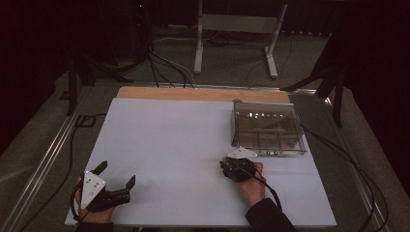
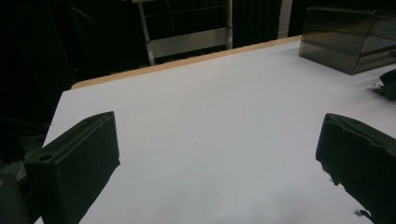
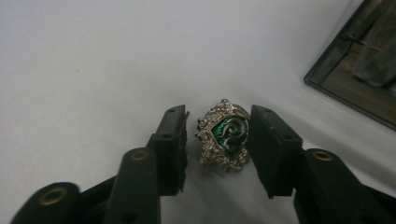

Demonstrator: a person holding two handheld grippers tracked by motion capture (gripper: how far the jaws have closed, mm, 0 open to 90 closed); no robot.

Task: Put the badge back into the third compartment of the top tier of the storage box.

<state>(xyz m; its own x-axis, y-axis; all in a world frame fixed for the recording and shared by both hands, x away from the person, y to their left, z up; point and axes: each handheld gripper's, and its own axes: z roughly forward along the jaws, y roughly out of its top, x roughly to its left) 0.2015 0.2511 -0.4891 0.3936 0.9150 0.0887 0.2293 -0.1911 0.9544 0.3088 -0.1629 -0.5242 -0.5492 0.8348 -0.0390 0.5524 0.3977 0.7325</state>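
Silver brooch [image 3: 223, 135] with a green enamel centre lies on the white table [image 1: 169, 145] between the right gripper's [image 3: 217, 142] parted jaws, apparently touching the right one; contact is hard to judge. Smoky plastic box [image 3: 359, 65] beyond is cut off. Left gripper [image 2: 219, 158] gapes wide, empty.

— How many grippers are you counting on the table?

— I'm counting two: the left gripper [image 1: 116, 175] and the right gripper [image 3: 215, 151], each one showing two black jaws.

— And between the right one's jaws?

— I'm seeing one silver brooch [image 3: 225, 135] with one green emblem in its middle.

— Any containers?

— One smoky transparent box [image 1: 267, 128] is sitting on the white table [image 1: 169, 145].

— Hands?

— Two are coming in from the bottom edge, one per gripper.
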